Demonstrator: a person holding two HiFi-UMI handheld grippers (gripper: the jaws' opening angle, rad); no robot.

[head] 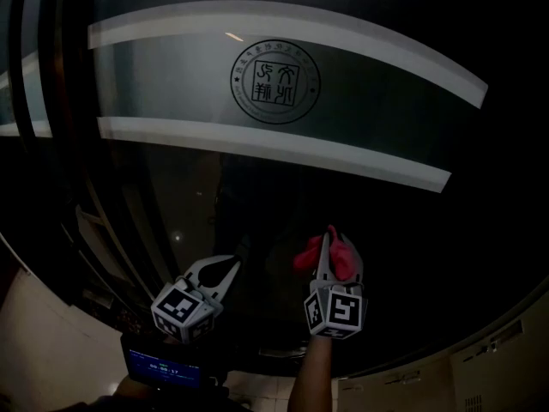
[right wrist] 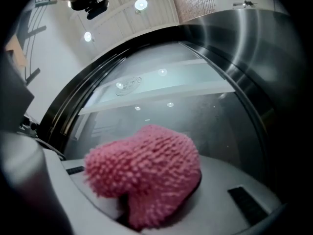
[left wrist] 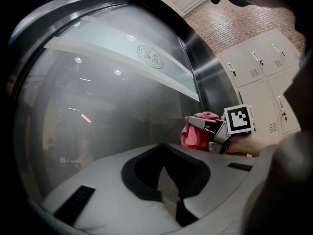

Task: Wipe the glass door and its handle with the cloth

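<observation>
With right tongs (head: 329, 234) clamped on the pink cloth (right wrist: 146, 173) and left tongs (head: 233, 266) closed empty, press flat against the glass door (head: 257, 178). Sweep in overlapping strokes.

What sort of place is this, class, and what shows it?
Probably the entrance hall of an office or institution: a large glass door with frosted bands and a round seal, lockers beside it, and a brick wall.
</observation>
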